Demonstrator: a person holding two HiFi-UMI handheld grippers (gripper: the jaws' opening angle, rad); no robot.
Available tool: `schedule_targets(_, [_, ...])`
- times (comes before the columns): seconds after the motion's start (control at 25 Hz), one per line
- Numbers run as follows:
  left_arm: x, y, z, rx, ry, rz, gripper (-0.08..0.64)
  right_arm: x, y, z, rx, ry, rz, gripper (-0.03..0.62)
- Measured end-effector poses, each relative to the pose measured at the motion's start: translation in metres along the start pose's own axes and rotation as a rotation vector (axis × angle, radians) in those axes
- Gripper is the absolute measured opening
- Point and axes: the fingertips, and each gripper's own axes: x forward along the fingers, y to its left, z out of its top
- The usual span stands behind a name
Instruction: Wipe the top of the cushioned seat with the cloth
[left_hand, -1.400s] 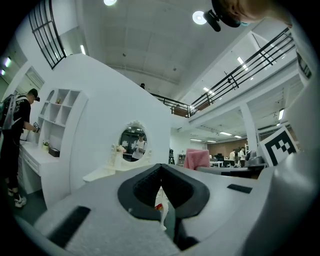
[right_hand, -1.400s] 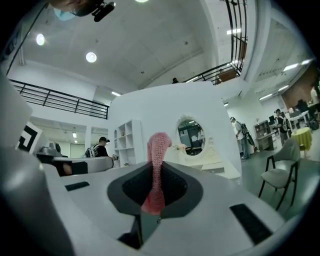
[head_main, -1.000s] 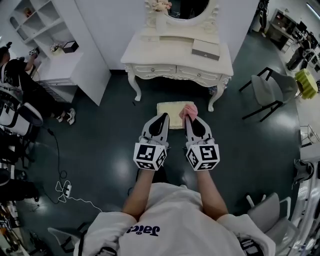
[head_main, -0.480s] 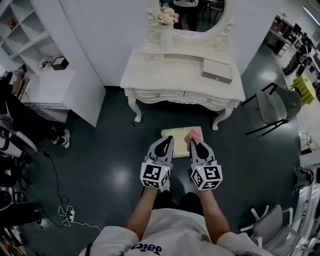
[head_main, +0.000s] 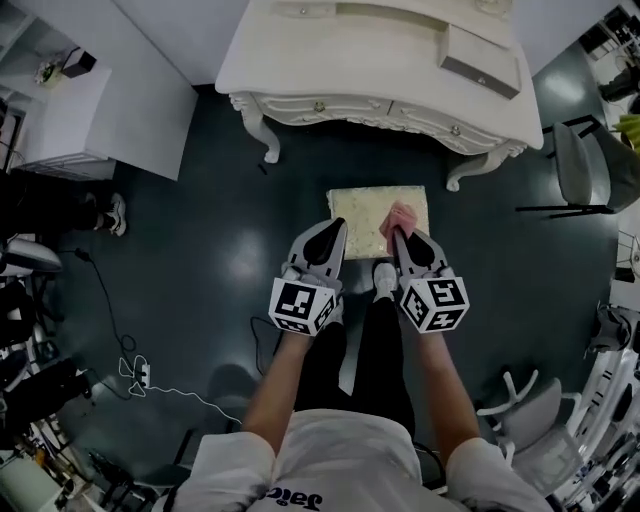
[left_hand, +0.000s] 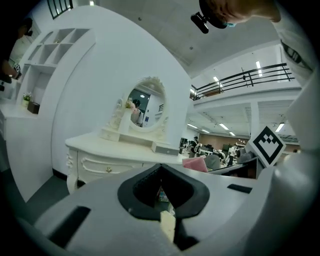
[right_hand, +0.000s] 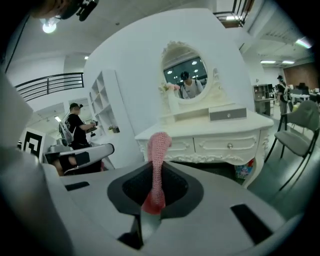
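The right gripper (head_main: 405, 238) is clamped on a pink knitted cloth (head_main: 401, 217), which sticks out past its jaw tips. From the head view the cloth lies over the right edge of the cushioned seat (head_main: 360, 210); whether it touches the cushion cannot be told. The left gripper (head_main: 328, 236) has its jaws together on nothing and hangs at the seat's near left corner.

This looks like the approach to a wipe. The next move calls for tipping the right gripper down so the cloth presses flat, then sweeping across the pale, patterned top.

The seat stands on a dark, glossy floor (head_main: 220, 250), just before a white dressing table (head_main: 330, 60) with an oval mirror (right_hand: 183, 71). A grey box (head_main: 482, 62) lies near the tabletop's right edge. A grey chair (head_main: 578, 165) stands to the right.
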Motion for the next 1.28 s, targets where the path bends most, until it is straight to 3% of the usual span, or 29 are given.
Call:
schedule_targets(0.48, [0.057, 0.079, -0.163, -0.084, 0.121, 0.152, 0.014, 0.148, -0.067, -0.158, 0.078, 0.313, 0.127, 0.031])
schedule_targets(0.72, [0.073, 0.114, -0.212, -0.117, 0.161, 0.214, 0.014, 0.225, -0.066, -0.216, 0.13, 0.427, 0.212, 0.031])
schedule_targets(0.92, [0.075, 0.141, -0.23, -0.141, 0.175, 0.265, 0.014, 0.284, -0.041, -0.253, 0.169, 0.523, 0.285, 0.031])
schedule_targets(1.08, [0.076, 0.156, -0.244, -0.153, 0.178, 0.286, 0.014, 0.324, -0.035, -0.288, 0.169, 0.616, 0.26, 0.031])
schedule_targets(1.28, [0.072, 0.166, -0.261, -0.168, 0.188, 0.309, 0.014, 0.352, -0.045, -0.328, 0.192, 0.745, 0.129, 0.031])
